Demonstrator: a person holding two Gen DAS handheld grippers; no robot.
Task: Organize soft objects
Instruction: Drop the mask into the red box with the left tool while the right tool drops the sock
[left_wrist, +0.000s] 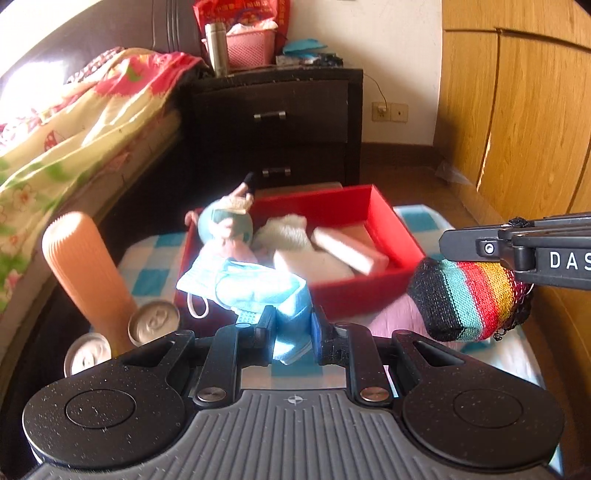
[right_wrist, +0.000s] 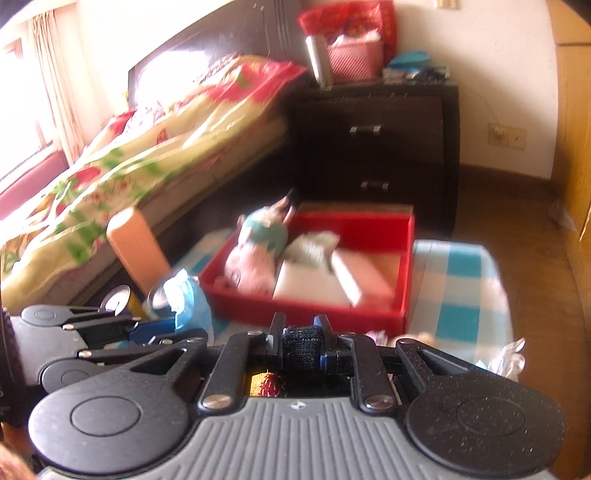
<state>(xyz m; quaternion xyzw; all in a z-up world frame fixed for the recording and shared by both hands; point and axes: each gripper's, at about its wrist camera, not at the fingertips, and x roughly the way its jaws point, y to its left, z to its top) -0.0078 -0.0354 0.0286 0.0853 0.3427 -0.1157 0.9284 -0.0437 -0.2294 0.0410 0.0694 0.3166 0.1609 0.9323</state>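
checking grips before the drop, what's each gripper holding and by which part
Left gripper: blue face masks, by their near edge. Right gripper: striped knit pouch, by its yellow-red end.

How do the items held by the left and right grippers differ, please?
The left gripper pinches a plain light-blue face mask, thin and flat. The right gripper clamps a knitted rainbow-striped pouch, thicker and rounded. Both are soft and held outside the red box.
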